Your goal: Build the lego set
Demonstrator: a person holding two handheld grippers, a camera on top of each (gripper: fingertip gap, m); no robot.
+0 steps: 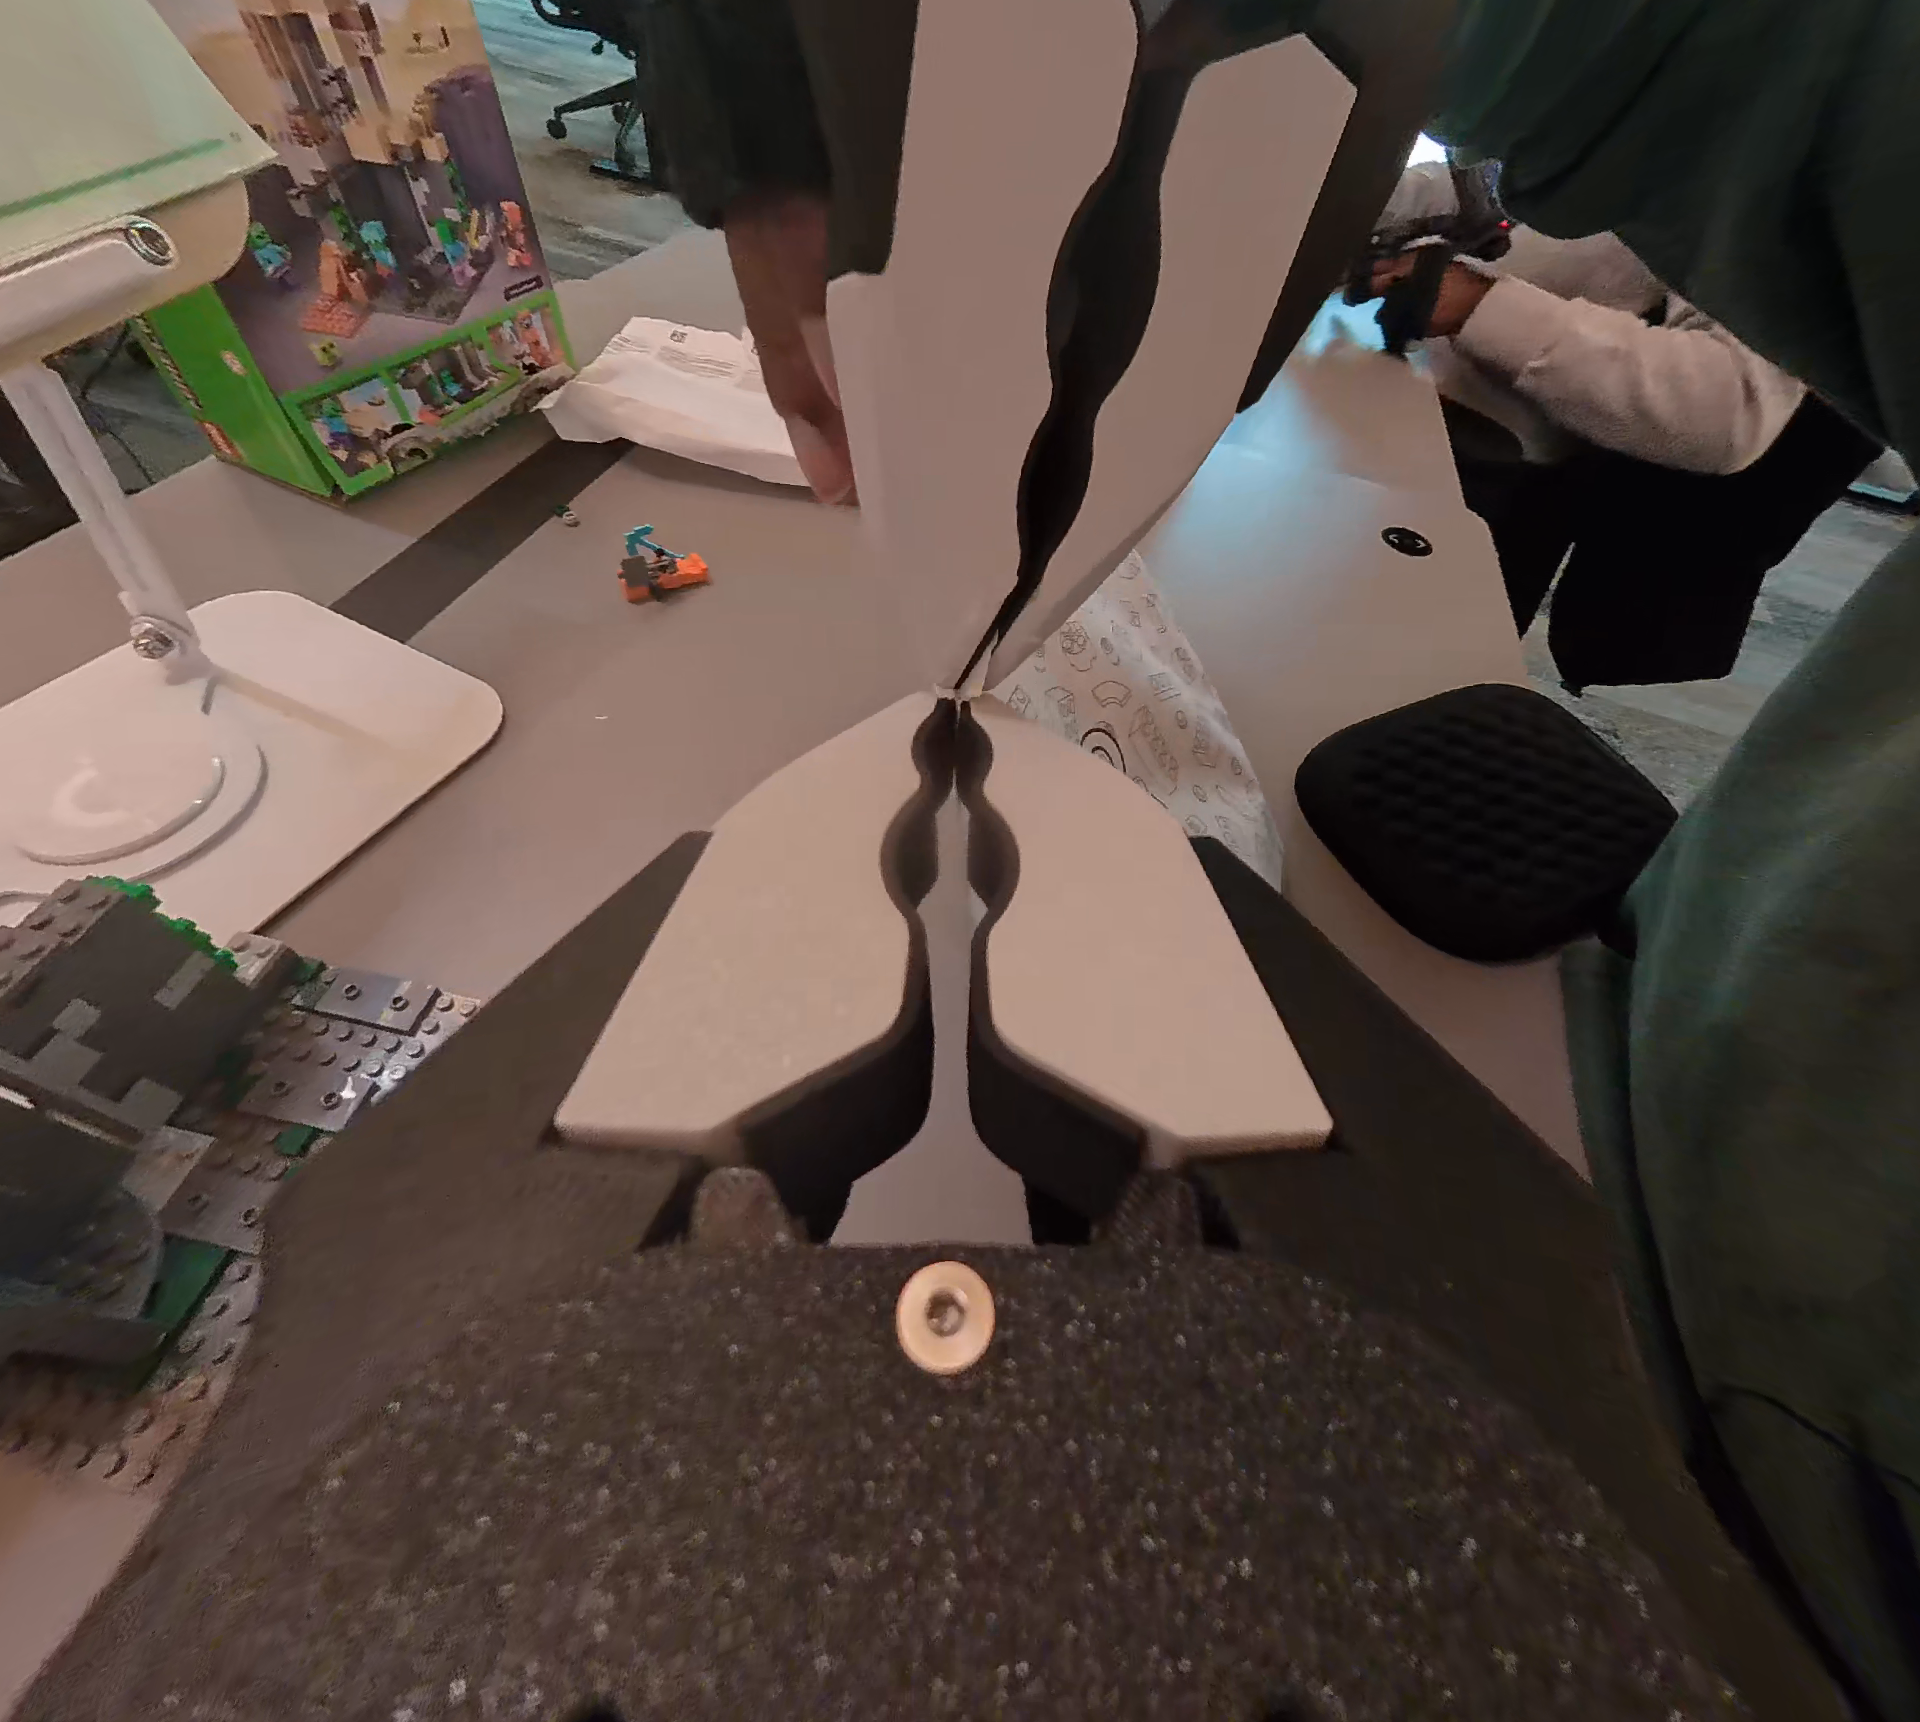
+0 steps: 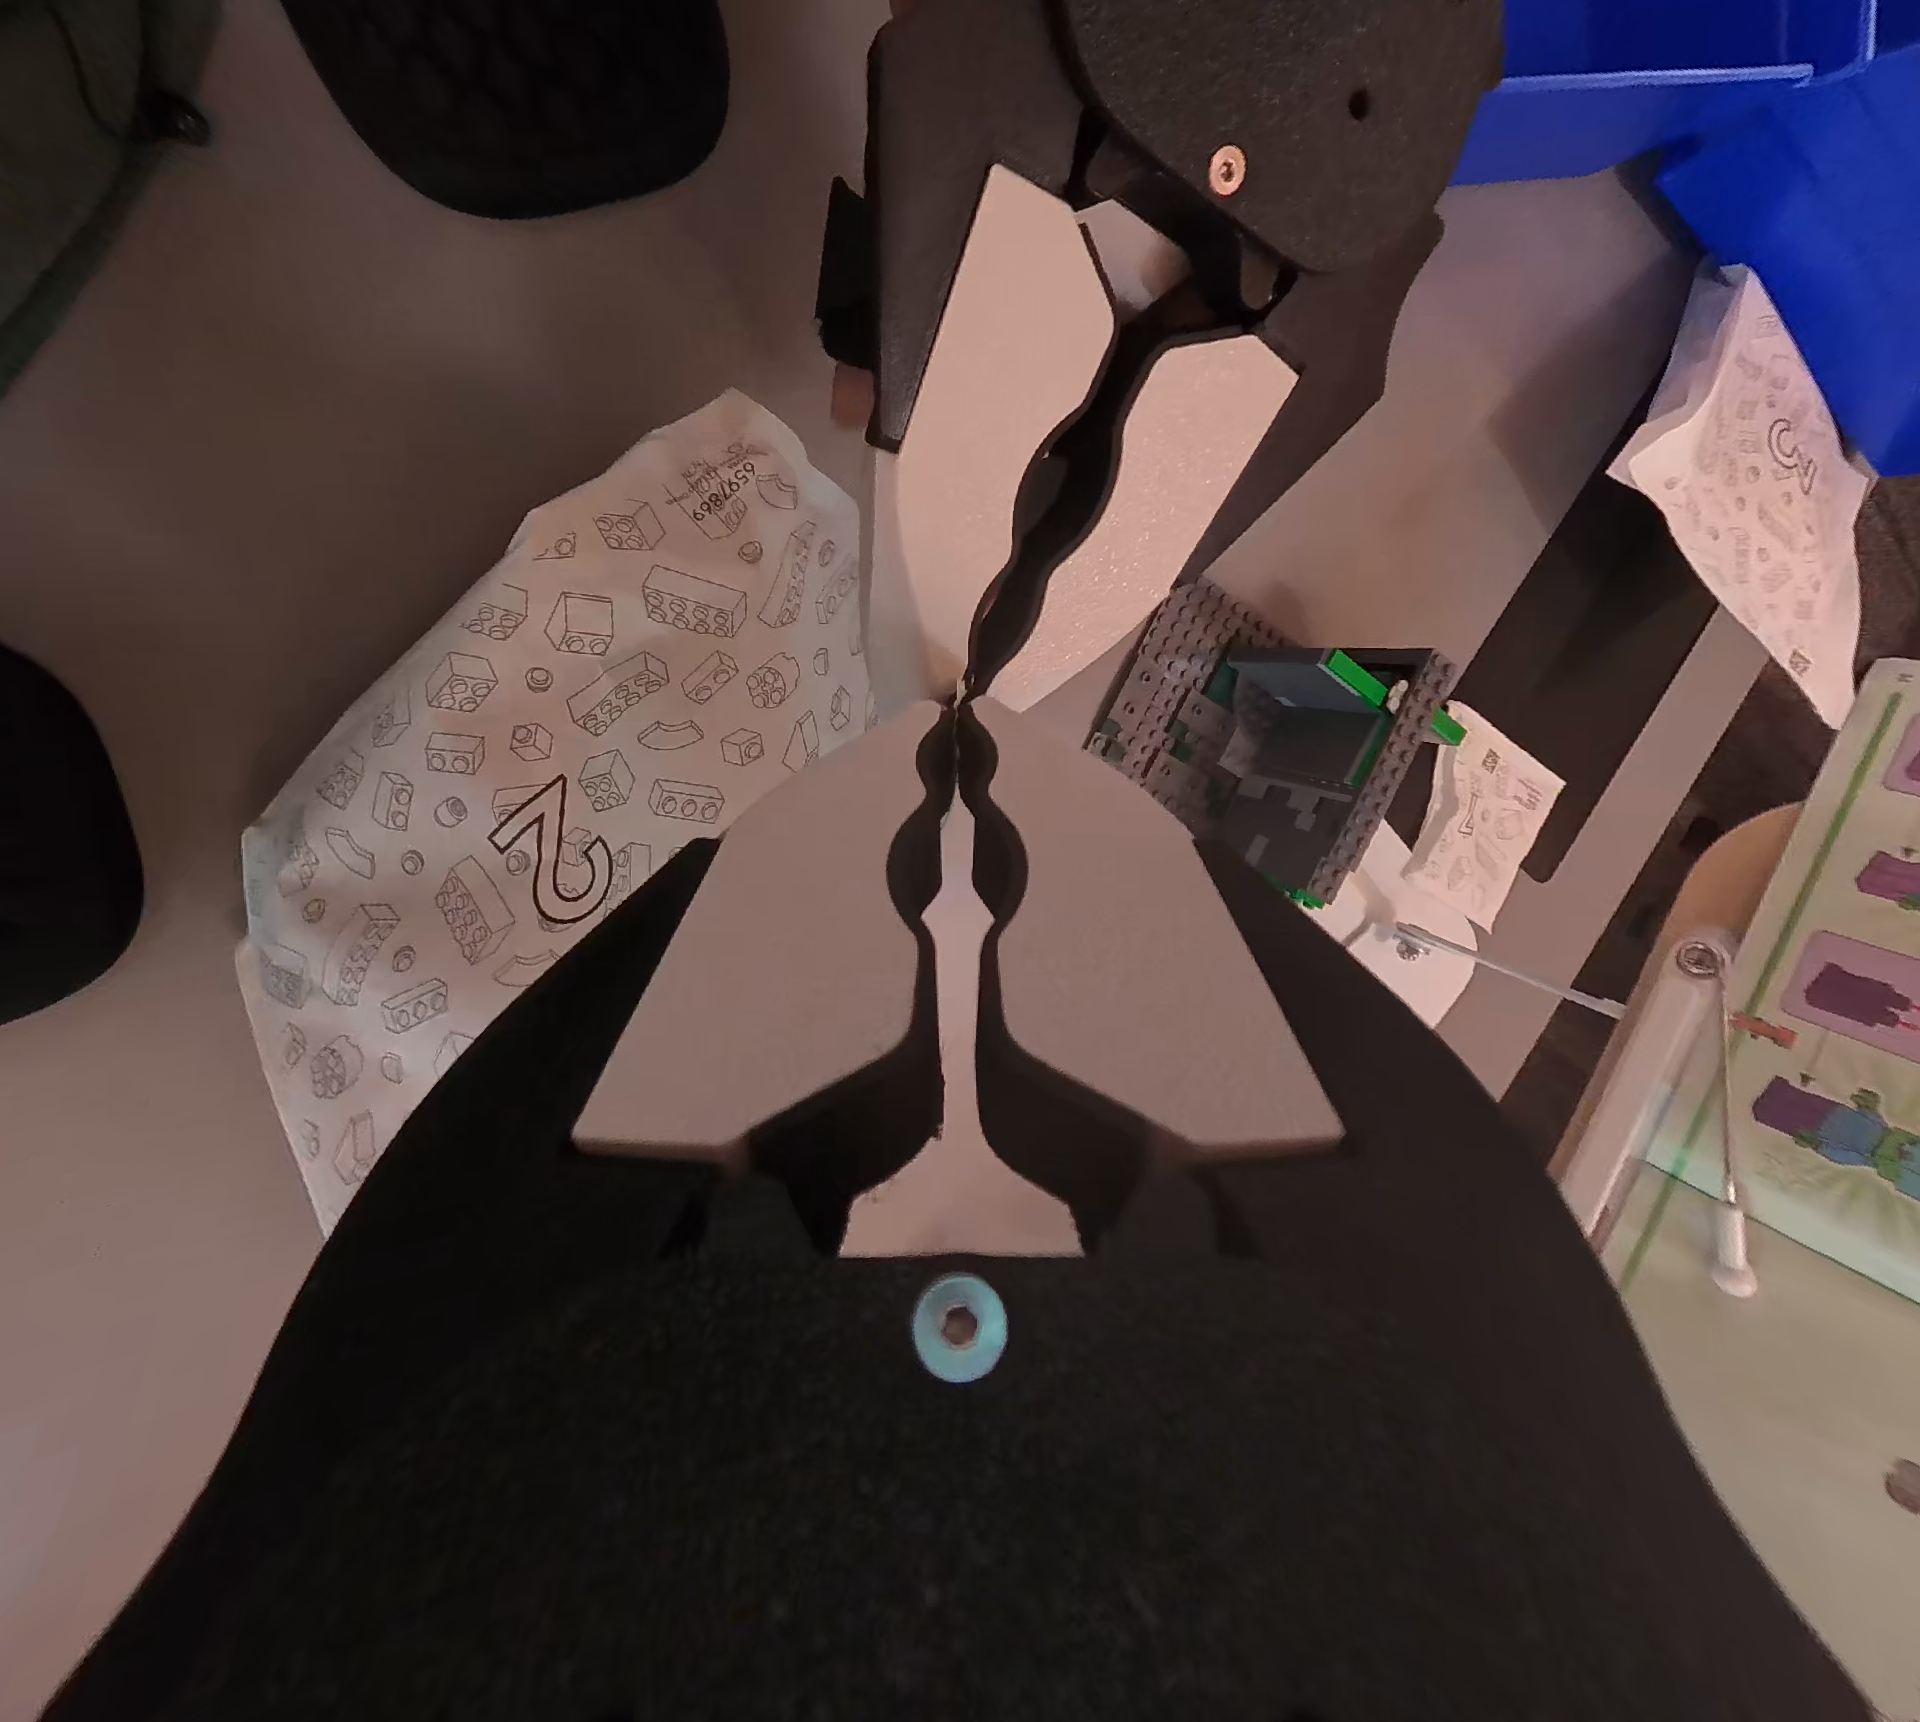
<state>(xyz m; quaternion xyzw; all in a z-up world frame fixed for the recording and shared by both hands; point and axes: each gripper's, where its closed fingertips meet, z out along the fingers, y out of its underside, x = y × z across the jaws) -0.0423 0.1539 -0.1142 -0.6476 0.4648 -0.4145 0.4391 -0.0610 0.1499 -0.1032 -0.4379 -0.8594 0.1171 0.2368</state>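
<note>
Both pairs of jaws are pressed together, tip against tip: the left gripper (image 1: 954, 708) and the right gripper (image 1: 982, 670) meet point to point above the table (image 1: 644, 737), and a tiny pale piece (image 2: 964, 685) seems pinched where the four tips join, too small to tell what it is or which pair truly holds it. In the right wrist view the right gripper (image 2: 954, 722) fills the lower half and the left gripper (image 2: 982, 670) comes down from above.

A white paper bag (image 2: 499, 737) printed with brick outlines lies on the table under the tips, partly covered by the fingers. The half-built lego model (image 2: 1278, 758), grey with green, stands on the table near the tips; in the left wrist view it is cut off at the frame's edge (image 1: 156, 1049). A small orange and blue lego figure (image 1: 663, 573) lies farther off, near the set's box (image 1: 353, 197). A white lamp base (image 1: 312, 716) sits beside the model. An open instruction booklet (image 2: 1818, 997) is cut by the frame's edge.
</note>
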